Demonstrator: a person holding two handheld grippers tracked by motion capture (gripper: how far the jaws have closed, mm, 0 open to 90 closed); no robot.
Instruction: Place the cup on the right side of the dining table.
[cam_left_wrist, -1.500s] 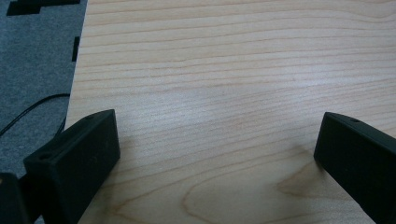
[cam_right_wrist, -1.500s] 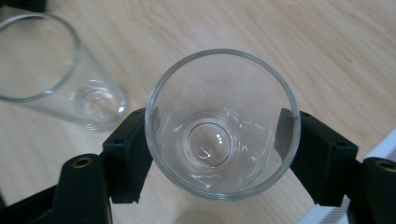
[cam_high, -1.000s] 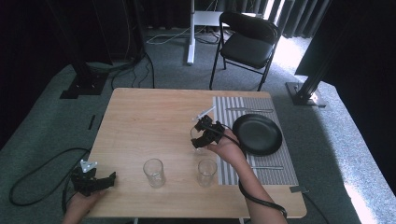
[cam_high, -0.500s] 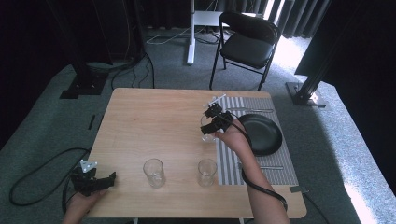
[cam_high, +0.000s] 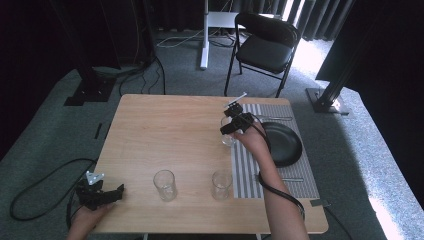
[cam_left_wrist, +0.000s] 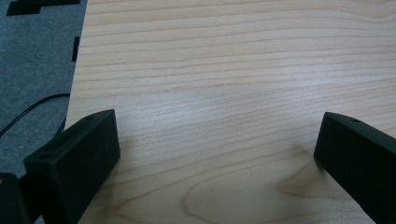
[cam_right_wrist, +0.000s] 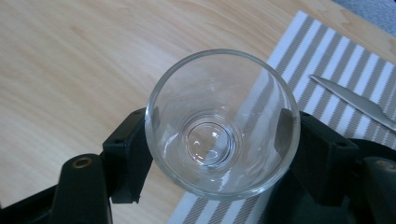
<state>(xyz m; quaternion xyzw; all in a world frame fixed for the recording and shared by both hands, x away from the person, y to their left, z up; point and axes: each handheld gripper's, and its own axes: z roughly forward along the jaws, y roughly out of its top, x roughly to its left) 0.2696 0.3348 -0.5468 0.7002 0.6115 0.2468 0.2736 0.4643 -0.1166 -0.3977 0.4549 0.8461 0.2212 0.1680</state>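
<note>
Nearest to me, my left claw (cam_high: 102, 194) sits at the front left corner of the wooden worktop (cam_high: 165, 135), held low by the hand (cam_high: 87, 220) at the bottom edge. In the left gripper view its jaws stand wide apart with nothing but bare wood grain between them, one jaw close to the worktop's edge with grey carpet beyond.

A little farther in, I see two empty drinking glasses standing upright near the front edge: the left glass (cam_high: 165, 185) and the right glass (cam_high: 221, 184), well apart from each other, the right one just beside the striped placemat (cam_high: 247, 175).

Farther back, my right claw (cam_high: 235, 125) is clamped on a third clear glass (cam_right_wrist: 222, 121). In the right gripper view I look straight down into its open mouth, with one black jaw pressed against each side of its wall. The glass sits over the line where the bare wood meets the placemat's left border; I cannot tell whether its base touches the surface. In the high view it shows just under the claw (cam_high: 228, 137), left of the black plate (cam_high: 285, 145) that lies on the placemat.

A knife (cam_right_wrist: 359, 102) lies on the stripes beyond the glass. Past the worktop a black folding chair (cam_high: 265, 50) stands on the carpet.
</note>
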